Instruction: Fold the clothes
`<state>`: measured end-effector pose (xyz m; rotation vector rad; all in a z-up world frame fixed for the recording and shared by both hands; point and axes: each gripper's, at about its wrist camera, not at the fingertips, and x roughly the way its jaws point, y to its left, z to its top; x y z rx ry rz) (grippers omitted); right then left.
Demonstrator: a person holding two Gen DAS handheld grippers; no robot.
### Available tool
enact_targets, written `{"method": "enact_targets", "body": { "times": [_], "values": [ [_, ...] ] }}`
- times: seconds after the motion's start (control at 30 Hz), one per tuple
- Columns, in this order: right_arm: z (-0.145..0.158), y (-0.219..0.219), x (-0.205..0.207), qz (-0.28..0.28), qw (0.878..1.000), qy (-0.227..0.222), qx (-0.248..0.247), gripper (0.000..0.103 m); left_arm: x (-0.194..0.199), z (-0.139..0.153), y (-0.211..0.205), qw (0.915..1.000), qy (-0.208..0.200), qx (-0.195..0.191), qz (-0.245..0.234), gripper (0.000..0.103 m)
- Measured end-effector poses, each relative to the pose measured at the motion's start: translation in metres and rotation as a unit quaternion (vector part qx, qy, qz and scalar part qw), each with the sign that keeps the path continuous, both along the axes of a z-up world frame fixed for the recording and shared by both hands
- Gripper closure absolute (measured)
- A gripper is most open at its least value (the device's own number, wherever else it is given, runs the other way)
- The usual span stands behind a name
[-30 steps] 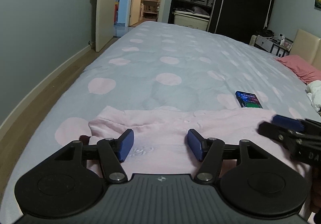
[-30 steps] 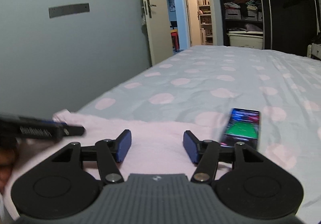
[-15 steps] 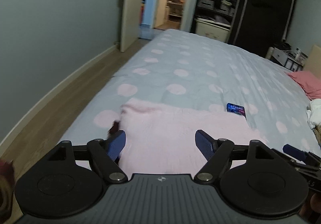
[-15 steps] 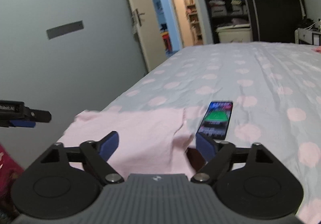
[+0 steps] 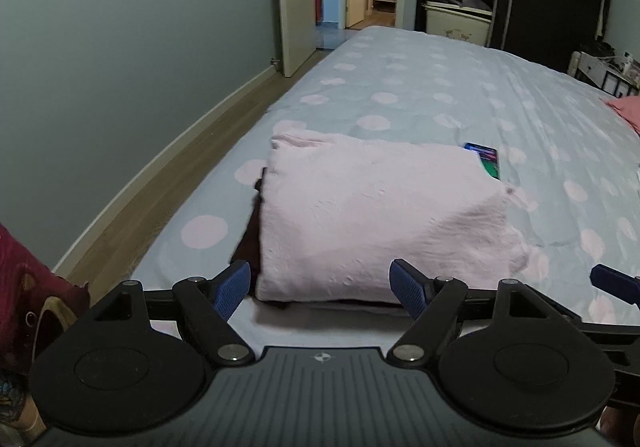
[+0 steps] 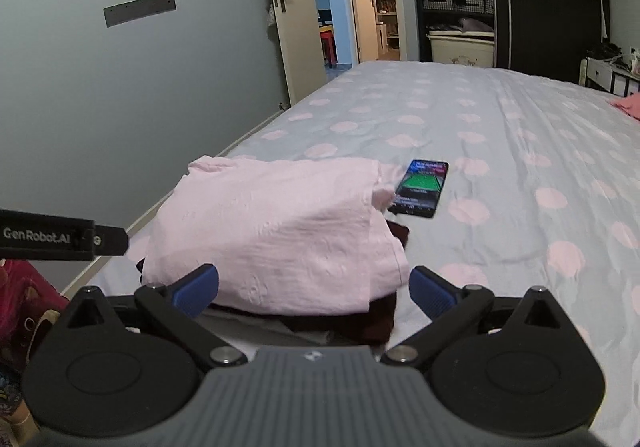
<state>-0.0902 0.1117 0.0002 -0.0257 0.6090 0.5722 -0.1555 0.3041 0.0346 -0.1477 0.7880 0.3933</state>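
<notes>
Both grippers, left gripper (image 5: 320, 289) & right gripper (image 6: 314, 289), are wide, holding nothing; we see the pink garment (image 5: 376, 215) folded atop a stack on the bed (image 5: 440, 99). Soft, light, floppy imo: we'd pinch the near hem corners.

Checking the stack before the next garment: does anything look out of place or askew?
A lit phone lies on the bed right at the far corner of the folded pink garment, nearly tucked under it. The dark garment beneath sticks out unevenly. Both the left gripper and right gripper are open.
</notes>
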Motion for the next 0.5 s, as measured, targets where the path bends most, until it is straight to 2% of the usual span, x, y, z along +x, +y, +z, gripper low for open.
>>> {"method": "enact_targets", "body": {
  "times": [0.17,0.5],
  "values": [
    [0.008,-0.002,-0.022,-0.008,1.000,0.007,-0.025,0.001,-0.003,-0.005,-0.017,0.9999,0.008,-0.001,-0.007,0.027],
    [0.015,0.000,-0.026,-0.009,0.998,0.043,-0.051,0.001,-0.009,-0.016,-0.028,0.9997,0.025,0.000,0.004,0.027]
  ]
}}
